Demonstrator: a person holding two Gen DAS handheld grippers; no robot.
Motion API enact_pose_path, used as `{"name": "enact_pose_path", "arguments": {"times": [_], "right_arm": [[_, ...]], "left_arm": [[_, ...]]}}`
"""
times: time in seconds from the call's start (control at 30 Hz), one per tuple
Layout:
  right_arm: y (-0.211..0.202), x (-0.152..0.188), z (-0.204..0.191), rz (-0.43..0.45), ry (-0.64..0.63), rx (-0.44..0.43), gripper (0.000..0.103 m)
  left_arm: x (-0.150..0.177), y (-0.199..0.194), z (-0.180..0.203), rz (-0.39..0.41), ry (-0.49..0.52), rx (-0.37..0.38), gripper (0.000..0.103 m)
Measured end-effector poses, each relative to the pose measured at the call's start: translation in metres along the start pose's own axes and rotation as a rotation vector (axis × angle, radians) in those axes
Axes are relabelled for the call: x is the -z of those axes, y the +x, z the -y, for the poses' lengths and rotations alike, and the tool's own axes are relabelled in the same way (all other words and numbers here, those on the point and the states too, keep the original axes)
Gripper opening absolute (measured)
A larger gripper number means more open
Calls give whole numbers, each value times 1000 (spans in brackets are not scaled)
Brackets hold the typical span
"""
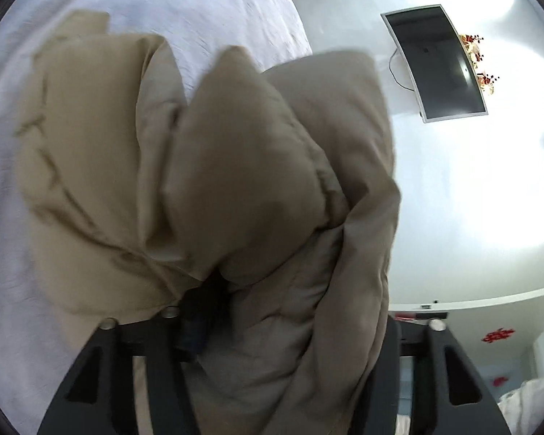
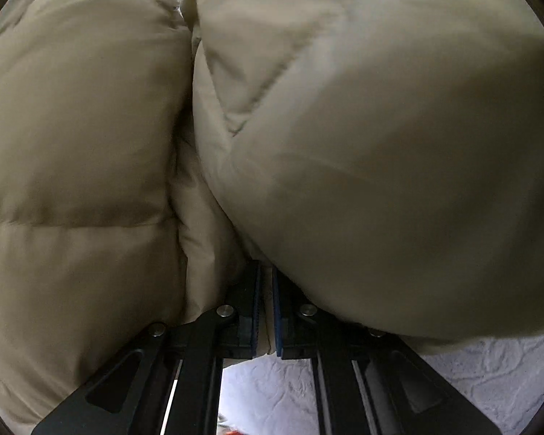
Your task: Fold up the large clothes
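A tan puffer jacket [image 1: 235,166] fills most of the left wrist view, lifted above a white bedsheet [image 1: 163,7]. My left gripper [image 1: 286,311] has a thick bunch of jacket fabric between its fingers; only the left finger's dark pad [image 1: 196,322] shows, the rest is buried. In the right wrist view the same puffer jacket [image 2: 362,145] presses close against the camera. My right gripper [image 2: 266,282] is shut on a thin fold of the jacket, its blue-edged pads [image 2: 277,311] nearly together.
A wall-mounted TV [image 1: 439,61] with a hanging cable and red decorations is on the white wall at right. The textured white bed cover [image 2: 471,373] lies below the right gripper. Bedding shows at lower right [image 1: 526,398].
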State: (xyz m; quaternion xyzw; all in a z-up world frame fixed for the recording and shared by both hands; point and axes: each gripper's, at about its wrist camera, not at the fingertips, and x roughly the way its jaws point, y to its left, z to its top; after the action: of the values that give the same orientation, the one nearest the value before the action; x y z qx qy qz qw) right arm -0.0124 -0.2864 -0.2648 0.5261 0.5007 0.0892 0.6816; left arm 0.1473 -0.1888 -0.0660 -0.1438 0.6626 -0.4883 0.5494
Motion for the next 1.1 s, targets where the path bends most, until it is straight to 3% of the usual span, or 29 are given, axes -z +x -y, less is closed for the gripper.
{"name": "enact_pose_path", "arguments": {"times": [0.1,0.2,0.33,0.37,0.4,0.47,0.5,0.53,0.67,0.8,0.87,0.93,1.0,1.1], "right_arm": [[-24,1,4,3,23,-42,5],[-65,2,7,35,13,-25,6],[-123,-2,9,106,-24,103,7],[-134,-3,7,124,-36,130,8],[-147,-4,5,147,-49,158,15],[-172,-4,-3,198,-81,202,51],[-184,-4,-9,225,-106,202,74],[-195,-4,-17,244,-140,197,76],[-211,4,-40,237,-251,189,76],[-184,-13,-59,216,-269,182,76],[-169,-27,-60,236,-233,251,75],[-169,-38,-52,245,-158,274,17],[-172,-47,-34,261,-82,273,15],[-176,-50,-19,266,-74,328,14]], "left_arm": [[-12,23,9,-2,20,18,65],[-23,54,6,-24,-1,34,65],[-29,85,6,-39,-31,9,66],[-31,92,7,-41,-40,6,72],[-32,97,5,-40,-52,2,78],[-28,98,18,-38,-65,9,84],[-29,101,20,-39,-80,10,84],[-33,100,22,-42,-93,5,84],[-36,103,22,-52,-151,-5,84],[-35,102,28,-56,-164,-39,84],[-45,102,34,-50,-151,-69,84],[-52,95,48,-21,-99,-83,84],[-51,75,73,43,-3,-127,84],[-47,47,91,138,121,-251,84]]}}
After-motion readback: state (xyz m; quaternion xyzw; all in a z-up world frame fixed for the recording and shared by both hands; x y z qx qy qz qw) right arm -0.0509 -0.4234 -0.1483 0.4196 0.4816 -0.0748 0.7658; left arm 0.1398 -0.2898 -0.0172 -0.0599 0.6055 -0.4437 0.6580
